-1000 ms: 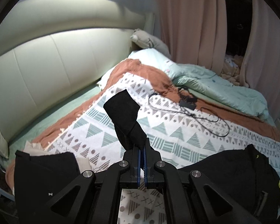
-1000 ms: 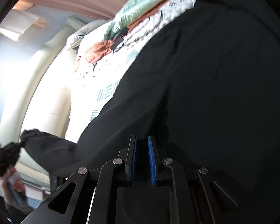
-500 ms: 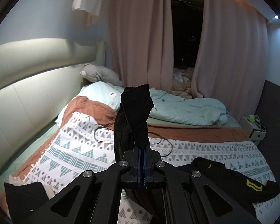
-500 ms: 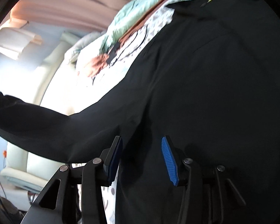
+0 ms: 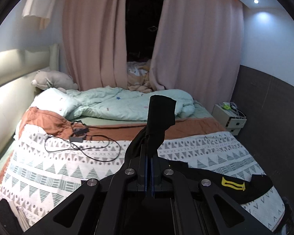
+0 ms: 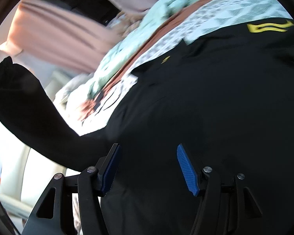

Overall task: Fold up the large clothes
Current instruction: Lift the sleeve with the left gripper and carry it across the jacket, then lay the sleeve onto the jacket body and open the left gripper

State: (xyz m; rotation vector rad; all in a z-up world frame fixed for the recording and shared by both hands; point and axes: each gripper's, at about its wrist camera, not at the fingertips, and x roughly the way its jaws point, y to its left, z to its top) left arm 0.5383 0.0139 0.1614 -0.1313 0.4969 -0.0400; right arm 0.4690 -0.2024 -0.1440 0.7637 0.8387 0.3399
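Note:
A large black garment (image 6: pixel 205 101) with yellow marks lies spread on the patterned bedspread (image 5: pixel 49 168). My left gripper (image 5: pixel 149 156) is shut on the black sleeve end (image 5: pixel 160 117), which sticks up above the fingers. The garment's body (image 5: pixel 225 184) with its yellow logo lies to the right in the left wrist view. My right gripper (image 6: pixel 147 168) is open just above the garment's body, with nothing between its blue pads (image 6: pixel 186 170). The lifted sleeve (image 6: pixel 19 101) stretches off to the left in the right wrist view.
A black cable and charger (image 5: pixel 78 137) lie on the bedspread. A pale green duvet (image 5: pixel 117 103) and a plush toy (image 5: pixel 53 78) sit at the far end. Pink curtains (image 5: pixel 196 39) hang behind. A white nightstand (image 5: pixel 229 117) stands at right. Another dark item (image 5: pixel 2 215) lies at bottom left.
My right gripper has opened and let go of the garment. My left gripper has swung right with the sleeve, now facing the curtains.

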